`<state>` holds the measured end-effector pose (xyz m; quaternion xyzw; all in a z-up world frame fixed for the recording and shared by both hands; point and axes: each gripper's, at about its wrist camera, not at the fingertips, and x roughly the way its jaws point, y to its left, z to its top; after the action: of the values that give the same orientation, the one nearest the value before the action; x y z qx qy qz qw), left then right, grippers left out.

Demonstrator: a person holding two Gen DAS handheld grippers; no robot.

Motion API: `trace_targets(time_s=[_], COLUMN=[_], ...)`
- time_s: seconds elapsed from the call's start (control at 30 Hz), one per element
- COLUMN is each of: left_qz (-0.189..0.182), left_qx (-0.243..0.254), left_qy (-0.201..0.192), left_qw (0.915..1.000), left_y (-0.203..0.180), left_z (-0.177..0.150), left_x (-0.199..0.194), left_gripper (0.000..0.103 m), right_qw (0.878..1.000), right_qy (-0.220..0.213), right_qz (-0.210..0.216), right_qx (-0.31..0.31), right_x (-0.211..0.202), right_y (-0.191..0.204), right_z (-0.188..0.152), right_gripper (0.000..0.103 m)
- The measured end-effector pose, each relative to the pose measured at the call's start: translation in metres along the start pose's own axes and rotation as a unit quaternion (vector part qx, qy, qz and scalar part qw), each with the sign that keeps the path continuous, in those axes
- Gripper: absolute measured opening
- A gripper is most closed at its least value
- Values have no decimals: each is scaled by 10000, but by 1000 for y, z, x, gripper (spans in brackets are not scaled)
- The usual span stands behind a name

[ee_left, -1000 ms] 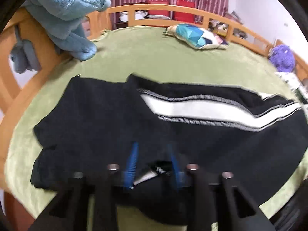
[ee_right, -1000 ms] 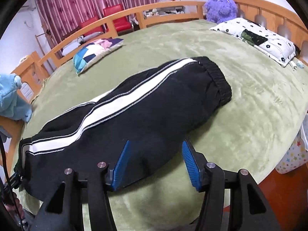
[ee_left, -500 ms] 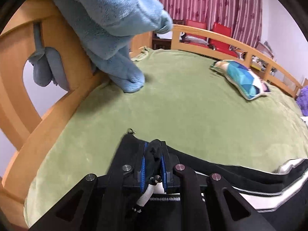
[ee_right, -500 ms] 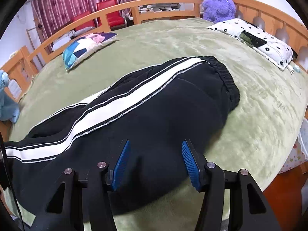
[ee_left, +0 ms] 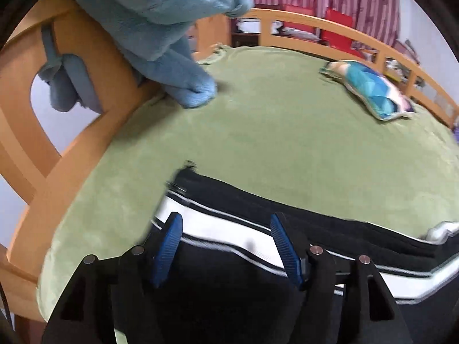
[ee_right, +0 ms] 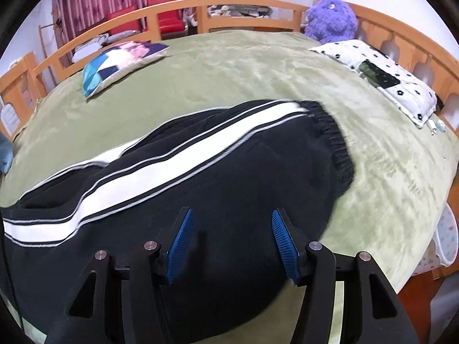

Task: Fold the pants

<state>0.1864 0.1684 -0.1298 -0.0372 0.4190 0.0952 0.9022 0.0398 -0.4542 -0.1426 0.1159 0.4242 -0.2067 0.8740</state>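
Black pants (ee_right: 218, 200) with a white side stripe lie flat across the green bed cover (ee_right: 258, 66), waistband toward the right in the right wrist view. In the left wrist view the leg end of the pants (ee_left: 229, 209) lies under my left gripper (ee_left: 226, 229). Its jaws are opening, the blue pads apart above the striped cloth, nothing pinched between them. My right gripper (ee_right: 231, 226) hovers open over the black hip area, its pads clear of the fabric.
A wooden rail (ee_left: 344, 31) rings the bed. A light blue plush blanket (ee_left: 160, 14) hangs over the left rail. A patterned cushion (ee_right: 120, 63), a purple plush toy (ee_right: 330, 20) and a dotted white pillow (ee_right: 381, 77) lie toward the far side.
My left gripper carried the pant leg end toward the left rail, then let go of the cloth and spread its pads. My right gripper slid further over the pants and stayed open.
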Motion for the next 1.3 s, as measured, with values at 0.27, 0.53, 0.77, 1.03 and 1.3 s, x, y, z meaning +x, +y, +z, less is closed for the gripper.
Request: trace_targets(time_s=[0.27,0.53,0.77,1.03,1.3], left_qz=[-430,-794,-701,-676,-541], left_qx=[193,371,346,421,391], left_qy=[-119,-121,69,-223,-71], left_qw=[9988,9961,9969,9966,9977], left_y=[-72,-129,-145,-134,-90], left_z=[-25,-50,-59,-59,-73], left_x=[-49,-89,-95,-121,-114], left_gripper=[65,65,65,68,68], right_qw=[9885,9343,9454,9530,9902], right_qy=[111,747,404,1,47], right_qz=[354,2088,2045,2115,741], right_qx=[1468,2791,2507,2169,1181], right_x=[15,103,107,84,47], right_y=[-115,-155,-144,-189,-161], right_z=[-4,10,36,26,9], right_gripper=[80,83,54,51,66])
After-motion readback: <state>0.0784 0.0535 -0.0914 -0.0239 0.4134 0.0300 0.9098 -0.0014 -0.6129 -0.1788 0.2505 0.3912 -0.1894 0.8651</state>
